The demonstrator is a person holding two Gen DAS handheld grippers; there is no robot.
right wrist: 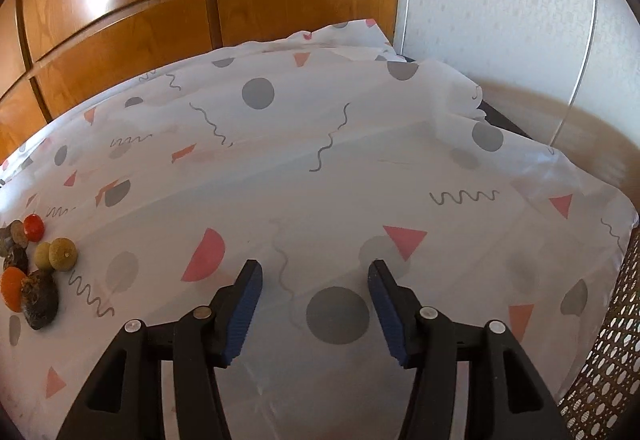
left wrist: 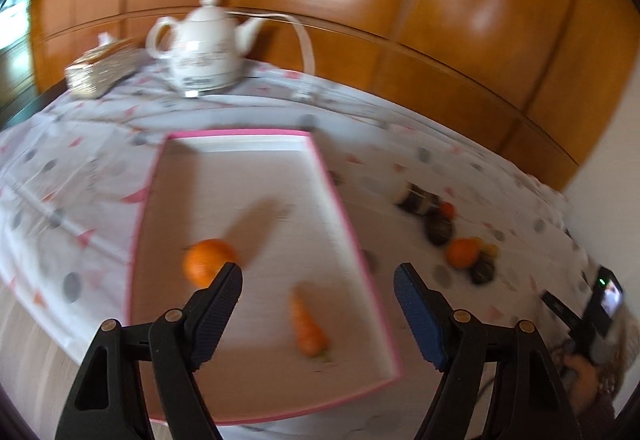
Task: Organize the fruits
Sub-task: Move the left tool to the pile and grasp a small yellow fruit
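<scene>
Left claw (left wrist: pixel 318 274) open, empty | right claw (right wrist: pixel 315 274) open | orange (left wrist: pixel 208 261) round, glossy (blurred) in tray (left wrist: pixel 320 156)

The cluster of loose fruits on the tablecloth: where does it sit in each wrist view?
Left wrist view: the cluster of loose fruits lies right of centre, on the tablecloth outside the pink-rimmed tray, beyond the left gripper.
Right wrist view: the same cluster sits at the far left edge, well left of the right gripper.
Shared landmark: the glossy wooden panelling behind the table.
</scene>
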